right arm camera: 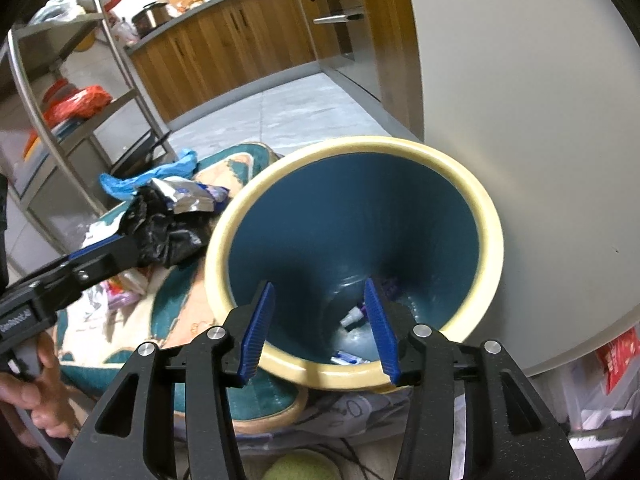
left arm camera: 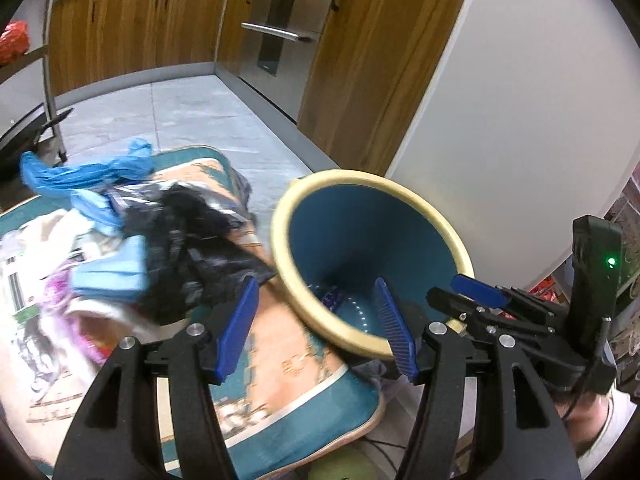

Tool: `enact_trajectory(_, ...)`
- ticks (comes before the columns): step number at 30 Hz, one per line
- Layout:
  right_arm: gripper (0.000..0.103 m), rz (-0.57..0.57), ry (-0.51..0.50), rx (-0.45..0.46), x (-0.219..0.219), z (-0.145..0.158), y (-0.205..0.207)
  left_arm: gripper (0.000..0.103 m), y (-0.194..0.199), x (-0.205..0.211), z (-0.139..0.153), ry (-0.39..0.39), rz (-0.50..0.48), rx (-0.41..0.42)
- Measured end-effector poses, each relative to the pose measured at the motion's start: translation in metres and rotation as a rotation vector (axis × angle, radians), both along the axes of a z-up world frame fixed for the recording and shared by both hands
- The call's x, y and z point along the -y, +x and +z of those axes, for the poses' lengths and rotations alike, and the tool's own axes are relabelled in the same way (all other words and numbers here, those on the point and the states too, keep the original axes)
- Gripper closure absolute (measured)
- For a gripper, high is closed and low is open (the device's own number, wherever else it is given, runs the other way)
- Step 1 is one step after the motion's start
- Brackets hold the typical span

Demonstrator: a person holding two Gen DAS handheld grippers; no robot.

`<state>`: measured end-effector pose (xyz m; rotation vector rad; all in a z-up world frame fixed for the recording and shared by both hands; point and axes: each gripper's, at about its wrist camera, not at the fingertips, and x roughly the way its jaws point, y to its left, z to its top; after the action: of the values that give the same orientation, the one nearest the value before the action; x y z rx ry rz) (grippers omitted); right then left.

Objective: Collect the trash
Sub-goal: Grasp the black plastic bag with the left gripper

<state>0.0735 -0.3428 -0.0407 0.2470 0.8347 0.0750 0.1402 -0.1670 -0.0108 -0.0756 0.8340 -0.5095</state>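
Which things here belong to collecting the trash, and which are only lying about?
Job:
bin
black bag
blue bag
foil wrapper
wrappers in bin
left tongs
right tongs

Lying about:
rug
shelf rack
red bag
oven
ball

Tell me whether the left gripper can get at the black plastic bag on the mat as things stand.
Probably yes. The left gripper is open and empty, and the black plastic bag lies on top of the litter pile just ahead on its left, uncovered. The bin stands off to the other side.
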Motion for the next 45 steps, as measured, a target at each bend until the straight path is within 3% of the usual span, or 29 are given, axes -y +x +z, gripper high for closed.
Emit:
enact_trajectory(9,0.054,0.058,-0.002,0.025,-0.019,0.012,-0.003,0.040,0.004,-0.073,0.018,-0.023,0.132,0.031)
enact_trajectory(18,0.053,0.124,0.001,0.038,-0.046,0.025,0.006,0.034,0.032,-0.147,0.031,-0.018,0.269,0.048)
enact_trajectory(23,0.053,0.165,0.007,0.053,-0.063,0.034,0.019,0.032,0.059,-0.179,0.031,0.008,0.325,0.049)
enact_trajectory(29,0.053,0.221,-0.046,0.069,-0.084,0.044,0.049,0.032,0.086,-0.195,0.017,-0.021,0.366,-0.006)
enact_trajectory(36,0.053,0.312,-0.155,0.048,-0.107,0.037,0.091,0.032,0.090,-0.163,0.007,-0.056,0.264,-0.046)
enact_trajectory(41,0.055,0.331,-0.140,0.025,-0.110,0.029,0.106,0.034,0.088,-0.122,-0.002,-0.074,0.136,-0.079)
enact_trajectory(45,0.055,0.351,-0.118,0.013,-0.112,0.025,0.113,0.049,0.089,-0.090,-0.021,-0.047,0.040,-0.141)
